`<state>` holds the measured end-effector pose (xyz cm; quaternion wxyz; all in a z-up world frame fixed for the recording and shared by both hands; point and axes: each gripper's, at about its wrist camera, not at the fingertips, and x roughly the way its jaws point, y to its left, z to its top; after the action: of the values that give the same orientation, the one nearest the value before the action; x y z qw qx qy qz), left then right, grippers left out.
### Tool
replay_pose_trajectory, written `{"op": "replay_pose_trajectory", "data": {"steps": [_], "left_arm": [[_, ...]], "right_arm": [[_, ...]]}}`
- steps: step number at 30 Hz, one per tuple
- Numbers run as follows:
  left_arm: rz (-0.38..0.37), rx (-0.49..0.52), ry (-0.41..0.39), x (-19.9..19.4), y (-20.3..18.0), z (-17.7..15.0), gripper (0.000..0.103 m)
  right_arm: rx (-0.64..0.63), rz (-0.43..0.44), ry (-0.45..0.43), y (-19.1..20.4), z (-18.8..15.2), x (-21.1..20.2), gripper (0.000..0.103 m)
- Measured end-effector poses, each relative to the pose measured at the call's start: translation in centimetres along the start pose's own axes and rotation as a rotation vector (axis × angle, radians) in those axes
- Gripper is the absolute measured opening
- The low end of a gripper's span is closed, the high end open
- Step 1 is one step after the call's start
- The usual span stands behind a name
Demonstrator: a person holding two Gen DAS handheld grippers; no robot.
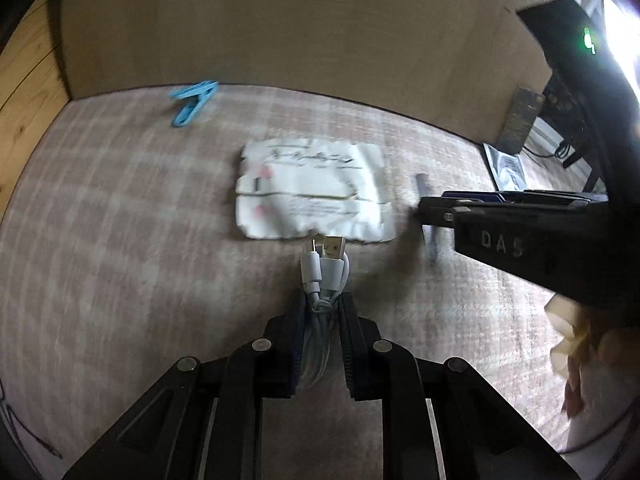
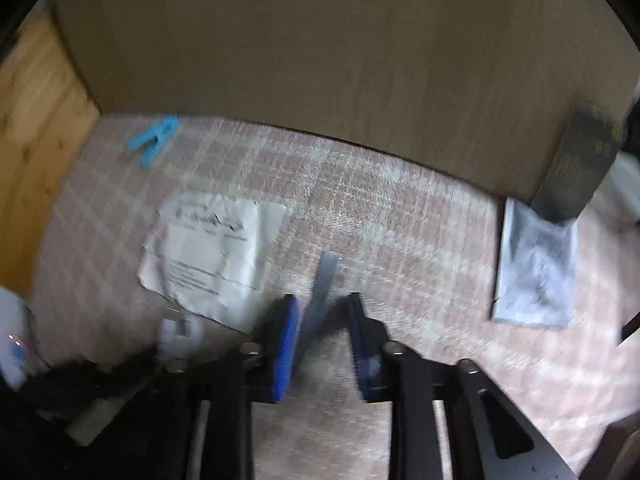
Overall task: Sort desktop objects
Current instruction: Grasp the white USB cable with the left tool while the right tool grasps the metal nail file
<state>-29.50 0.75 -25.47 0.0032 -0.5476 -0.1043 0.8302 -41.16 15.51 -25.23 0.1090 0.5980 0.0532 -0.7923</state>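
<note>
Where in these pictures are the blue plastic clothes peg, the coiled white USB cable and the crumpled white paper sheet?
blue plastic clothes peg (image 1: 192, 104): left wrist view, middle of its body.
coiled white USB cable (image 1: 326, 268): left wrist view, the bundle below the plug.
crumpled white paper sheet (image 2: 212, 248): right wrist view, its centre.

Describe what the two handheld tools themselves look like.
Both are black, with angular linkage arms joined by round silver pins. The left tool has dark ribbed pads; the right tool has blue ones. The right tool's black body carries raised letters, "DAS".
</note>
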Motion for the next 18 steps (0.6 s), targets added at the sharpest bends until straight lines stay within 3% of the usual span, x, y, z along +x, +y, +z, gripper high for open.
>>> {"op": "replay_pose_trajectory", "data": {"steps": [3,7,10,18], "left_arm": [[-0.008,-0.019,-0.005,-0.2,0.8,-0.4,0.017],[-0.023,-0.038,-0.009,-0.4,1.1,-1.3,0.017],[-0.029,-0.048,-0.009,-1.1,1.7,-2.2,0.017],[-0.03,-0.016,-0.019,-4.8,0.8,-4.6,0.017]], "right_arm": [[-0.096,-0.013,0.005,0.5,0.0,0.0,0.012],[-0.126,-0.005,0.039,0.1,-0.3,-0.3,0.005],[-0.088,0.04,0.043,-0.7,-1.2,-0.9,0.0],[0.041,0.162,-0.004,-4.2,-5.4,-4.2,0.0]]}}
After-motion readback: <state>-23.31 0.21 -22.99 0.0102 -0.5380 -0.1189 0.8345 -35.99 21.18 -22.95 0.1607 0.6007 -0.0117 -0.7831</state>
